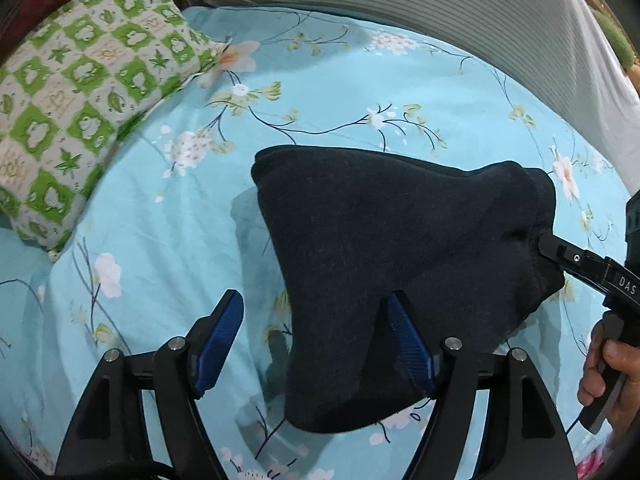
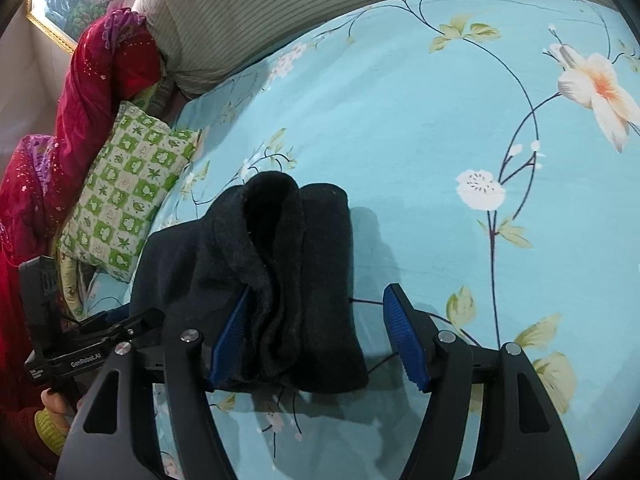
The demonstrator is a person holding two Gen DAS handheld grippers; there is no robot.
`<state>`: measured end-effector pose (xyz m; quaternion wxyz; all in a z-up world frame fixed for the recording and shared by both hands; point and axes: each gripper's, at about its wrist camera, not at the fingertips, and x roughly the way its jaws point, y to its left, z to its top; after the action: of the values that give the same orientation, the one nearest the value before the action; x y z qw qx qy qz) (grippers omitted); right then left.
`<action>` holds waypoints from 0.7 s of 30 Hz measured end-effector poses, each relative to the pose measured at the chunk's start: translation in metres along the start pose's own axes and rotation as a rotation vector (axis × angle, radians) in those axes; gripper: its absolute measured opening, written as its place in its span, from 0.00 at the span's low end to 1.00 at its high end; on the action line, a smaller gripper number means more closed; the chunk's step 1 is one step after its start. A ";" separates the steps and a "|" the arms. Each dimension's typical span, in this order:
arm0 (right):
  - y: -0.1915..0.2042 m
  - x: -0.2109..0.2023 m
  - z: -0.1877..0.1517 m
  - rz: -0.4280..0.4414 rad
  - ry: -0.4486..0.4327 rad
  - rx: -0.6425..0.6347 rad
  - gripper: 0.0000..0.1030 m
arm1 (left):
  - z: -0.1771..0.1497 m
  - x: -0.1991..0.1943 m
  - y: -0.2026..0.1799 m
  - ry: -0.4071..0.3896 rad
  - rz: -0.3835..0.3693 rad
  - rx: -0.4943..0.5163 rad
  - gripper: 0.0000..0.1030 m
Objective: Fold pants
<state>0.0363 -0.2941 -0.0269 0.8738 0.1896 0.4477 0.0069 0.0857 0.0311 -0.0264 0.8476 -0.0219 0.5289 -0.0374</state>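
Resting folded on the floral bedsheet (image 1: 168,208), the dark fleece pants (image 1: 380,240) lay draped over one finger of each gripper. Left gripper (image 1: 316,344) and right gripper (image 2: 316,336) both stood apart, clamping nothing, so withdrawing carelessly could snag and undo the fold.

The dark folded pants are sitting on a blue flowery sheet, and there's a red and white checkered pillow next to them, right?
Almost. The pillow is green and white checkered, not red and white; the left wrist view shows it clearly. The dark folded pants do sit on the blue flowery sheet.
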 end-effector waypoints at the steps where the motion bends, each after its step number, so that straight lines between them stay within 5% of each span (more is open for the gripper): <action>1: 0.002 -0.002 0.000 -0.004 -0.003 -0.001 0.66 | -0.002 -0.002 -0.001 -0.005 0.009 0.003 0.73; 10: 0.036 -0.027 -0.004 -0.032 -0.055 -0.094 0.68 | -0.019 -0.025 -0.009 -0.036 0.057 0.010 0.73; 21: 0.078 -0.061 -0.028 -0.085 -0.173 -0.283 0.89 | -0.038 -0.055 -0.024 -0.102 0.100 0.016 0.75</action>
<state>-0.0097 -0.2232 0.0320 0.9266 0.0452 0.3730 0.0164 0.0269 0.0124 0.0076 0.8745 0.0096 0.4850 0.0020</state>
